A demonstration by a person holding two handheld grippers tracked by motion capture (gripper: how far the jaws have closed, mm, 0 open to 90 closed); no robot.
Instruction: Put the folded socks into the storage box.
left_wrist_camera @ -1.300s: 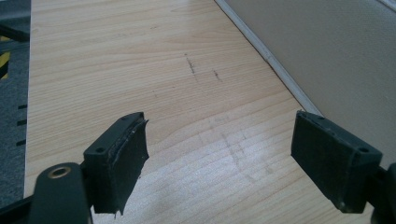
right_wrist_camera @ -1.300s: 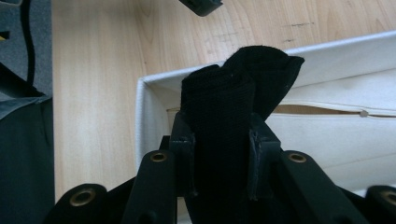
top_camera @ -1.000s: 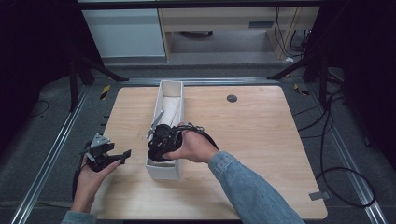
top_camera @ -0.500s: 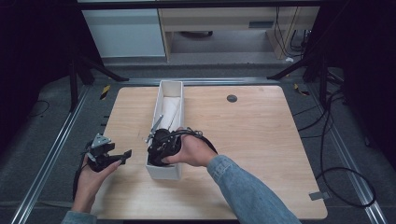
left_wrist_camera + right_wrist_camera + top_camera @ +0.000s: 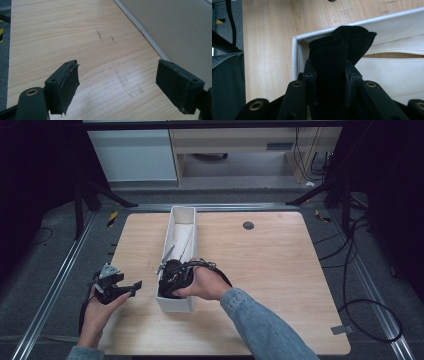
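A long white box (image 5: 173, 227) stands on the wooden table, its length running away from me. My right gripper (image 5: 170, 280) is at the box's near end, shut on a folded black cloth (image 5: 342, 40). In the right gripper view the cloth sticks out past the jaws (image 5: 329, 67) into the corner of the box (image 5: 295, 55). My left gripper (image 5: 135, 286) hovers left of the box with its jaws wide apart. Between them (image 5: 117, 80) lies only bare tabletop, and the box's side wall (image 5: 175, 30) runs along the right.
White fabric dividers and thin pale pieces (image 5: 182, 242) lie inside the box farther back. A small dark round disc (image 5: 248, 225) sits on the table at the far side. Metal rails and cables run along the floor beside the table.
My right gripper with the black cloth has shifted slightly toward the near end of the box. The left gripper has stayed where it was.
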